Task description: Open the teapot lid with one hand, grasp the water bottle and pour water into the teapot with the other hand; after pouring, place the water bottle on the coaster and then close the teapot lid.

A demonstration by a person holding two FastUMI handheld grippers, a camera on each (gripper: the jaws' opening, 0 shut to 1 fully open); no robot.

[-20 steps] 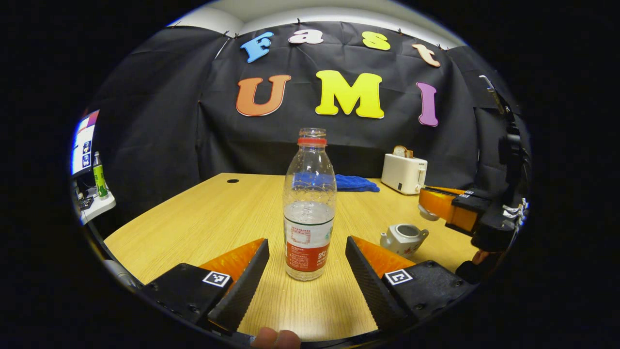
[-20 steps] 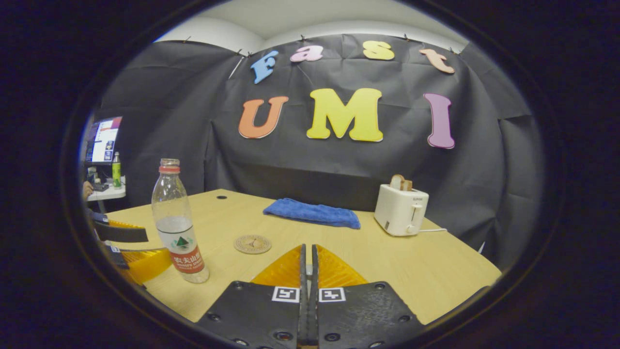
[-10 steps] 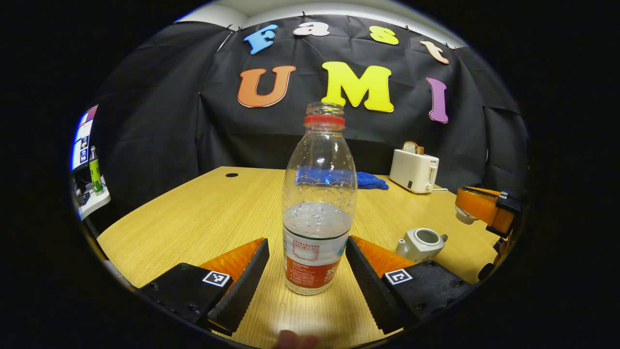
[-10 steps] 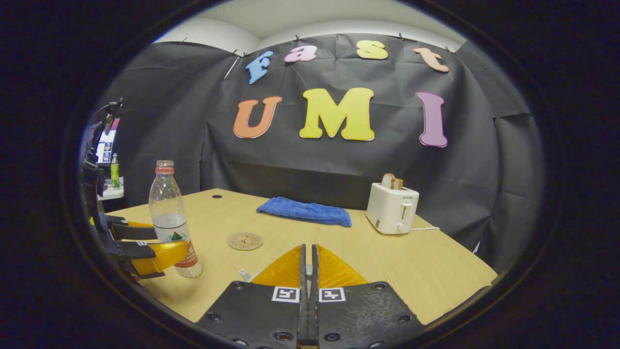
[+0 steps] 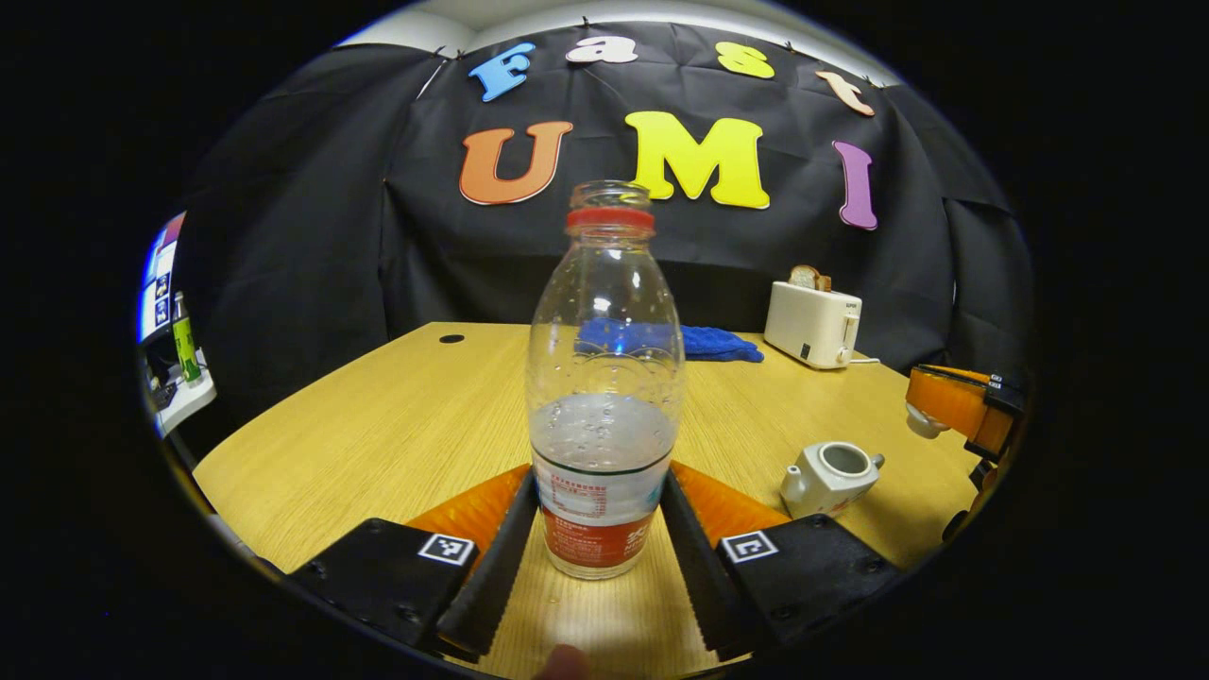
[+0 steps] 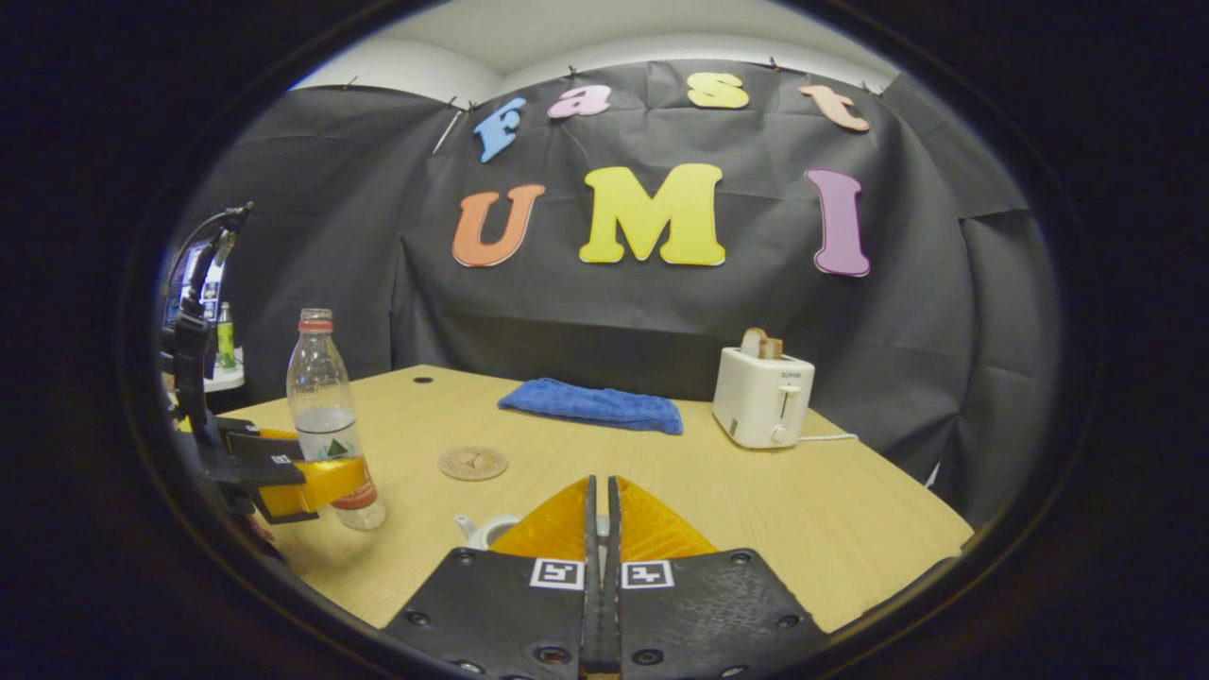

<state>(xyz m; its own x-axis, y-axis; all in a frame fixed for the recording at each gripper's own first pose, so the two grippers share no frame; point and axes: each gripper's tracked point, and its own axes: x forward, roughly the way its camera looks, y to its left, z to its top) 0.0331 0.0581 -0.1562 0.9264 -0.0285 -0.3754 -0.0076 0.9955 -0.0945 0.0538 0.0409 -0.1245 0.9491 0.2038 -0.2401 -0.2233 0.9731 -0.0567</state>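
Note:
The clear water bottle (image 5: 604,378), red-collared, capless and about half full, stands on the wooden table (image 5: 378,425). My left gripper (image 5: 597,484) is shut on the bottle, both fingers pressing on its label. The white teapot (image 5: 831,472) sits open to the right. Above and beyond it, my right gripper (image 5: 930,406) holds the white teapot lid (image 5: 918,422). In the right gripper view, the right gripper (image 6: 599,486) is shut, and the teapot (image 6: 482,529) peeks out left of its fingers. The bottle (image 6: 326,416) stands at left within the left gripper (image 6: 312,477). The round coaster (image 6: 472,463) lies mid-table.
A blue towel (image 6: 593,404) lies at the back of the table. A white toaster (image 6: 760,397) with bread in it stands at the back right, its cord trailing right. A side desk (image 5: 175,392) with a green bottle is off to the left.
My left gripper moved forward around the bottle and its fingers closed onto the label. The right gripper drew back slightly with the lid, bringing the teapot into its view.

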